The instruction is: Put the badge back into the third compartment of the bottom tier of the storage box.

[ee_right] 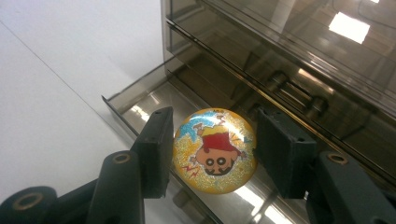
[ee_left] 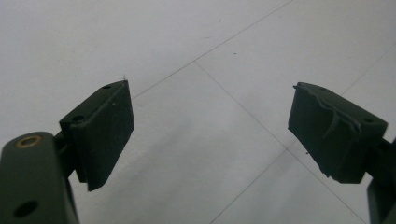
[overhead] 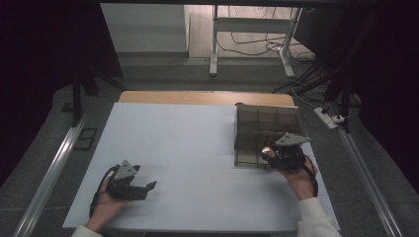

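My right gripper (ee_right: 212, 149) is shut on a round glittery yellow ball (ee_right: 215, 150) printed with a cartoon figure; both pads press its sides. It hangs over the pulled-out drawer (ee_right: 140, 100) of a smoky transparent plastic organizer box (overhead: 269, 128). In the high view the ball (overhead: 267, 152) glints at the box's near edge, held in the right gripper (overhead: 271, 154). My left gripper (overhead: 152, 186) rests on the white table near the front left, jaws open and wide apart, with only bare table between the pads (ee_left: 102, 130).
A white table sheet (overhead: 188, 148) covers the work surface, with a wooden edge at the back. The organizer box stands at the right rear. Beyond the table are a metal frame's legs and cables (overhead: 257, 47) on the floor.
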The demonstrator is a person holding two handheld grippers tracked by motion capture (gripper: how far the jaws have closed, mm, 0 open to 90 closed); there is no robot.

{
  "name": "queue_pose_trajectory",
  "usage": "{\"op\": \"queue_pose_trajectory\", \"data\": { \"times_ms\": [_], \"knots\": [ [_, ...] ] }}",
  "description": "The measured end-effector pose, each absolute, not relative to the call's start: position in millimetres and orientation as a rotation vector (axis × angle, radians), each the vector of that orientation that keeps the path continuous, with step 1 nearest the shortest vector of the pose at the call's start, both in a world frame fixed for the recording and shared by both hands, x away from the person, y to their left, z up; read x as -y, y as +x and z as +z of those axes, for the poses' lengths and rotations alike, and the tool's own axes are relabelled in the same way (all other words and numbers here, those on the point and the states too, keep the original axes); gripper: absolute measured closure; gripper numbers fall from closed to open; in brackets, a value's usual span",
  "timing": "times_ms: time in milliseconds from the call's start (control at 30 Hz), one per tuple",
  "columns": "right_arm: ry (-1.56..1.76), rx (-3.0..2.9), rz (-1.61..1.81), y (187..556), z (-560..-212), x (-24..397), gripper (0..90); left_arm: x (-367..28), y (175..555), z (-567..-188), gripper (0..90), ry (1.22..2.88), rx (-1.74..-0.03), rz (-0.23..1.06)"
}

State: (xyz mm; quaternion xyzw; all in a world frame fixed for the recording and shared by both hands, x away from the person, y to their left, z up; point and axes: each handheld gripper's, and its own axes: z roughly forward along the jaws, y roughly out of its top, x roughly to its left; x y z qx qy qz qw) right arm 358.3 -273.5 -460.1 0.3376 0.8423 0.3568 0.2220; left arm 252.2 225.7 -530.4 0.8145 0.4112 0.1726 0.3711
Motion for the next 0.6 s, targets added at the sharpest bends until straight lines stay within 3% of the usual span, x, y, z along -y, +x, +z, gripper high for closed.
{"op": "queue_pose_trajectory", "data": {
  "times_ms": [600],
  "knots": [
    [1.005, -2.276, 0.962, 361, -461, 300, 47.0, -226, 252, -530, 14.5, 2.083, -1.061, 0.445]
  ]
}}
